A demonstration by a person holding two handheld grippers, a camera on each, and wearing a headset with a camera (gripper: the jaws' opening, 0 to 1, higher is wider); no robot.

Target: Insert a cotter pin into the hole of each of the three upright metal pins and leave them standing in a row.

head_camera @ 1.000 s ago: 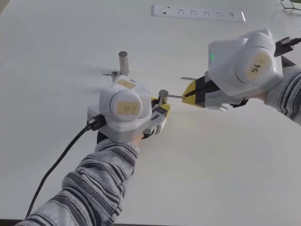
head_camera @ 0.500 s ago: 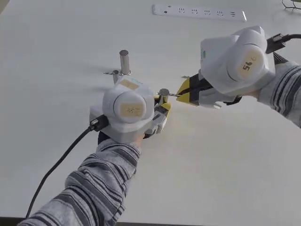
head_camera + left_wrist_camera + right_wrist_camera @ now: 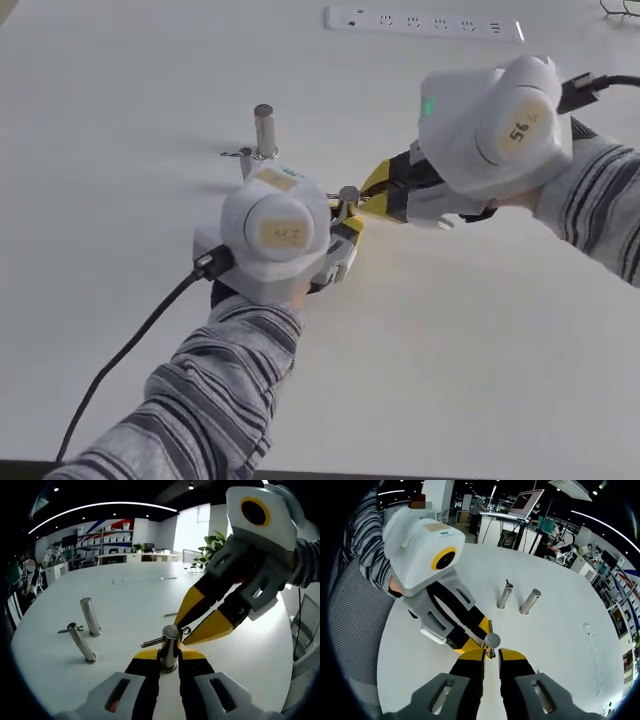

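My left gripper [image 3: 345, 226] [image 3: 169, 655] is shut on the base of an upright metal pin [image 3: 347, 194] [image 3: 170, 645] [image 3: 493, 640] standing on the white table. A cotter pin [image 3: 152, 641] passes through the hole near its top. My right gripper [image 3: 368, 198] [image 3: 492, 652] comes in from the right, its yellow jaws [image 3: 200, 615] shut on the cotter pin's loop right beside the pin. Behind stand two more metal pins: a bare one [image 3: 264, 130] [image 3: 90, 616] [image 3: 530, 601], and one [image 3: 81, 642] [image 3: 505, 595] with a cotter pin [image 3: 67, 628] [image 3: 236, 154] through it.
A white power strip [image 3: 420, 24] lies along the far side of the table. A loose cotter pin [image 3: 170, 614] lies on the table beyond the held pin. A black cable [image 3: 120, 350] trails from the left gripper toward the near edge.
My right gripper has moved left, up to the held metal pin, and the cotter pin has slid into the hole. The left gripper has stayed in place.
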